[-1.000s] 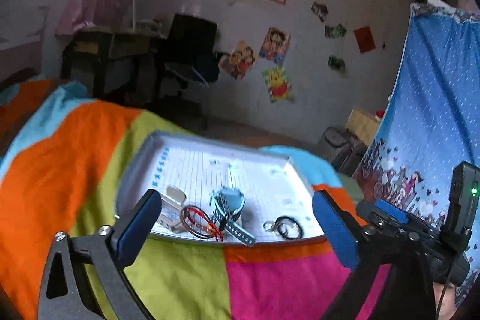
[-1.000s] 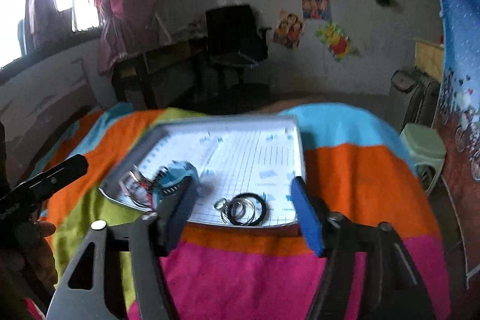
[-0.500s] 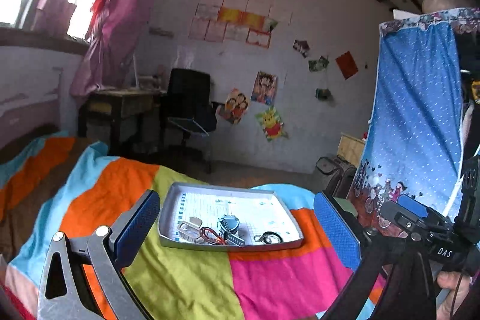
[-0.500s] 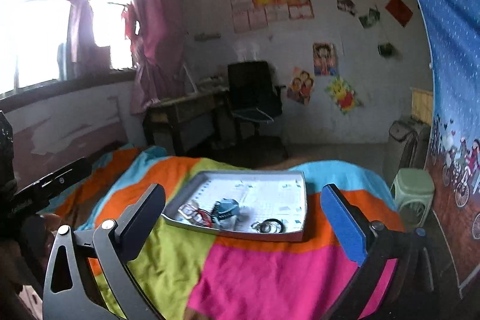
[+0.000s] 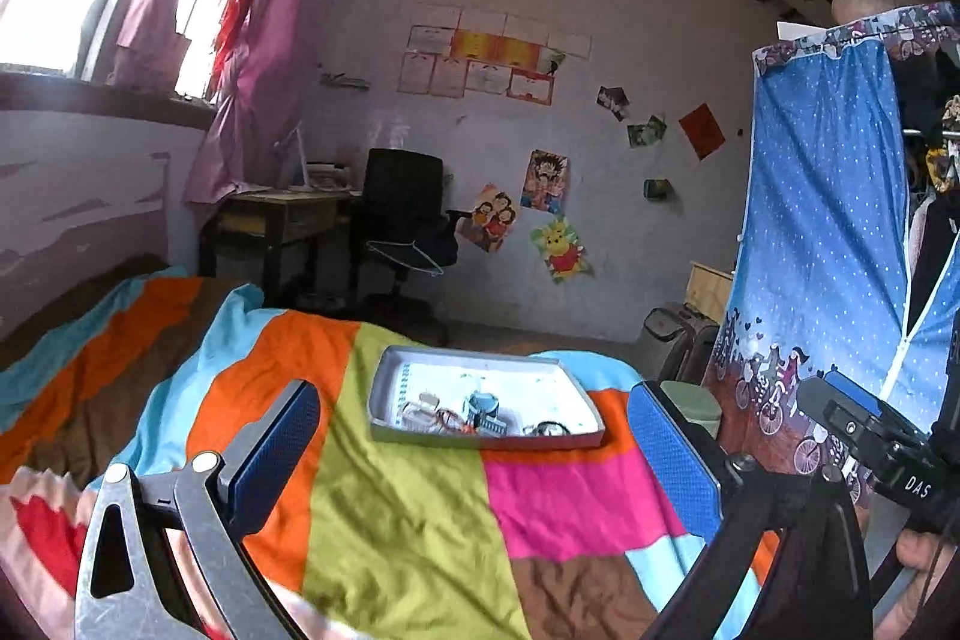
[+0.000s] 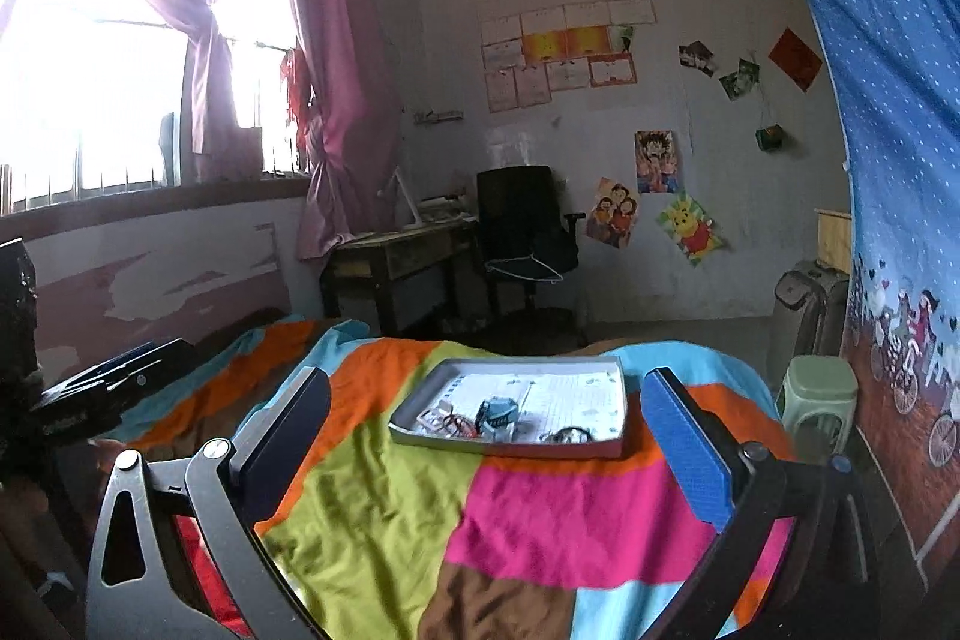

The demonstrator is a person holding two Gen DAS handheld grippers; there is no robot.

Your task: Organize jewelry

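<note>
A shallow grey tray (image 5: 576,439) (image 6: 612,388) lies on the striped bedspread, well ahead of both grippers. It holds jewelry along its near side: a blue watch (image 5: 483,406) (image 6: 498,413), red and clear bangles (image 5: 441,417) (image 6: 450,423) and dark rings (image 5: 549,429) (image 6: 570,435). My left gripper (image 5: 474,430) stands open, fingers wide, nothing between them. My right gripper (image 6: 489,421) is likewise open and empty. Both hover over the bed, far short of the tray.
The bedspread (image 5: 390,508) has bright colour blocks. A desk (image 6: 396,250) and black office chair (image 6: 528,220) stand by the back wall. A blue printed curtain (image 5: 828,250) hangs on the right, with a green stool (image 6: 819,394) beside the bed.
Both grippers pulled back and up from the tray, which now looks small and distant. The right gripper's fingers spread wider; the jewelry stayed in the tray.
</note>
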